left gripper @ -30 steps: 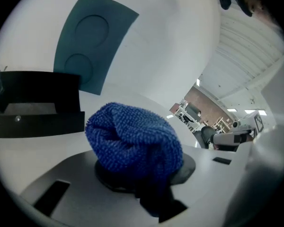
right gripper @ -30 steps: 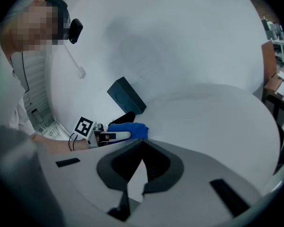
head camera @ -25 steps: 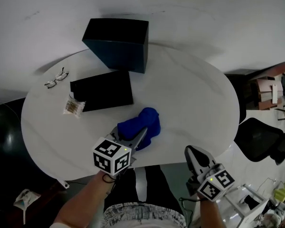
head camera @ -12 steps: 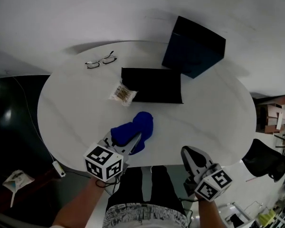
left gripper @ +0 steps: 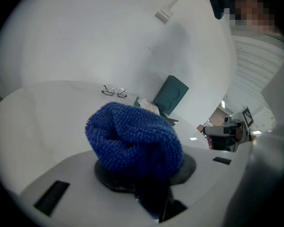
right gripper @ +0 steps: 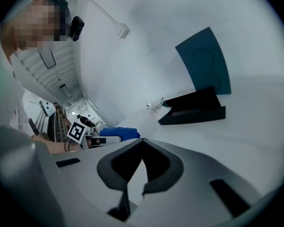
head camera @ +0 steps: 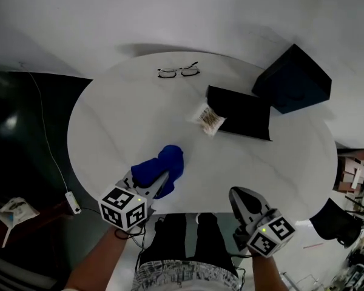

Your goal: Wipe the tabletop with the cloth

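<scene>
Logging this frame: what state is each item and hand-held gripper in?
cloth: bunched, clamped, resting on the tabletop.
left hand-held gripper: shut on the cloth.
right hand-held gripper: shut, empty.
glasses: lying on the tabletop.
flat black box: lying flat.
dark blue box: closed.
snack packet: lying beside the flat black box.

Soft, even light from above. The white counter (head camera: pixel 139 120) is bright and the floor (head camera: pixel 24 132) around it dark. Both gripper views curve inside round black edges, and the near jaws are blurred.
</scene>
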`<state>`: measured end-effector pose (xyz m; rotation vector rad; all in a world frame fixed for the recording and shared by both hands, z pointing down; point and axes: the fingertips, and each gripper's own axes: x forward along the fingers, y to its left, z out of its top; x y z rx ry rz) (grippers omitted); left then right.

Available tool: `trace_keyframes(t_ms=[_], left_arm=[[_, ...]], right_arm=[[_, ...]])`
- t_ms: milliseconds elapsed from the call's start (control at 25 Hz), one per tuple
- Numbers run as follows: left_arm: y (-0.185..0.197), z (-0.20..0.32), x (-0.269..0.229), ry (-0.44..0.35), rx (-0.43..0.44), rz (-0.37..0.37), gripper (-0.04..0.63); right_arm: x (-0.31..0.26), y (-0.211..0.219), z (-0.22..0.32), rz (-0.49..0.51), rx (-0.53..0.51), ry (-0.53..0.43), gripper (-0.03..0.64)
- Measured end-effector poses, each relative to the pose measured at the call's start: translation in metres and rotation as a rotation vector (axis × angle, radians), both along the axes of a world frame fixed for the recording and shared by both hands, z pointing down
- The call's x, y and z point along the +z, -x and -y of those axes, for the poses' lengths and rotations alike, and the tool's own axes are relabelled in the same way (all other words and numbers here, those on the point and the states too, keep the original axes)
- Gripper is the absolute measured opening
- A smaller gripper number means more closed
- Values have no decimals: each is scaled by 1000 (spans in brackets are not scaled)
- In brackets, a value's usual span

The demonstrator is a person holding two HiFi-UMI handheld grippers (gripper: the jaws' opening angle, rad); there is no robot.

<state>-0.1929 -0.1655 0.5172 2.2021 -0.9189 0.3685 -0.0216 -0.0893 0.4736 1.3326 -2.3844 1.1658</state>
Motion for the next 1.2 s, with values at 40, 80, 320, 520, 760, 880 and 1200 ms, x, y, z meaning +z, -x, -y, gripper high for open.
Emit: trace_keyframes(t_ms=[40, 80, 320, 520, 760, 880, 1200], left_arm=[[8, 0, 2, 1, -7, 4, 126], [14, -1, 5, 3, -13, 10, 126], [44, -5, 31, 34, -29, 86, 125], [55, -7, 44, 52, -32, 111, 126], [48, -7, 49, 58, -21, 127, 124], [39, -7, 50, 52, -12, 143, 124], [-9, -13, 49, 53, 30, 170, 124]], right_arm=[[1, 5, 0, -2, -6, 3, 8], [2, 10, 0, -4, -11, 6, 8], [11, 25, -4, -20, -23, 22, 8], [13, 25, -9, -31, -9, 27, 8], [15, 14, -17, -31, 16, 37, 8], [16, 2, -23, -27, 29, 39, 8], [19, -43, -34, -4, 83, 37, 8]])
